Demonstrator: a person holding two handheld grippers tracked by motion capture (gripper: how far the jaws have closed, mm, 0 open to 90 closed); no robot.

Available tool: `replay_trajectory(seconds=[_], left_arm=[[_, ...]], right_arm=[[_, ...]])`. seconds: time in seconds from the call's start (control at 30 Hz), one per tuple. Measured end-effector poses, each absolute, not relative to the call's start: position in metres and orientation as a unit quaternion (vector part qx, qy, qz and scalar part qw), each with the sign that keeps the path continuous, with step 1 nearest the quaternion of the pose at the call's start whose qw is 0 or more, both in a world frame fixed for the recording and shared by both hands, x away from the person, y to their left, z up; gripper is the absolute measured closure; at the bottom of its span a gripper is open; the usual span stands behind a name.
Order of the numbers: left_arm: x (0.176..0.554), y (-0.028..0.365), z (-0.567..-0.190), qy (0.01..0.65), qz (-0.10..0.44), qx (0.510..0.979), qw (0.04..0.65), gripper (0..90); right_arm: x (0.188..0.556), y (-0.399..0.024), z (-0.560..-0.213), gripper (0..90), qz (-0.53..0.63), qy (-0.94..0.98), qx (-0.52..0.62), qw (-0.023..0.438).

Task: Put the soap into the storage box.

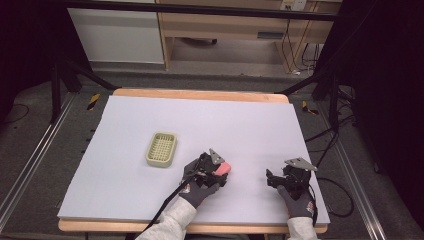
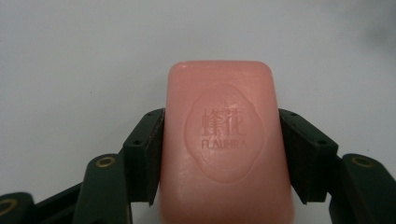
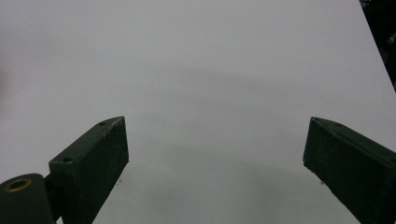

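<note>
High view, soap: the pink soap [image 1: 223,168] lies near the table's [image 1: 125,190] near edge, right of the soap dish [image 1: 161,149], clamped in the left gripper [image 1: 216,169].
High view, right gripper: the right gripper [image 1: 272,179] idles far right, well apart.
Left gripper view, grip: both jaws press the soap's [image 2: 227,140] long sides, flat and square.
Left gripper view, advice: lift straight up, keep the squeeze even; slick soap could likely slide out.
Right gripper view, jaws: the right gripper [image 3: 215,144] stands wide apart over bare table [image 3: 210,60]; keep it out of the way.
</note>
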State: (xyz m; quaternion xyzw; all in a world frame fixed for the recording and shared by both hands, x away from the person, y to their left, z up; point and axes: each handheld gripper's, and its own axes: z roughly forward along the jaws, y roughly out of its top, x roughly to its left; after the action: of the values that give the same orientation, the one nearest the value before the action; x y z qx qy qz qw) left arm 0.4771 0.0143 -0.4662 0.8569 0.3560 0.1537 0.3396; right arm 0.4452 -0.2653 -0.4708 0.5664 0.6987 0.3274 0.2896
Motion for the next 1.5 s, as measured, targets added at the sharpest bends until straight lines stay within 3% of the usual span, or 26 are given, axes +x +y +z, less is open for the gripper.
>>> replay_trajectory(seconds=[1.5], left_arm=[[0.47,0.105,-0.423,0.394,0.175,0.825,0.366,37.1]], right_arm=[[0.445,-0.266,-0.471,7.1,0.327,0.695,0.571,0.29]])
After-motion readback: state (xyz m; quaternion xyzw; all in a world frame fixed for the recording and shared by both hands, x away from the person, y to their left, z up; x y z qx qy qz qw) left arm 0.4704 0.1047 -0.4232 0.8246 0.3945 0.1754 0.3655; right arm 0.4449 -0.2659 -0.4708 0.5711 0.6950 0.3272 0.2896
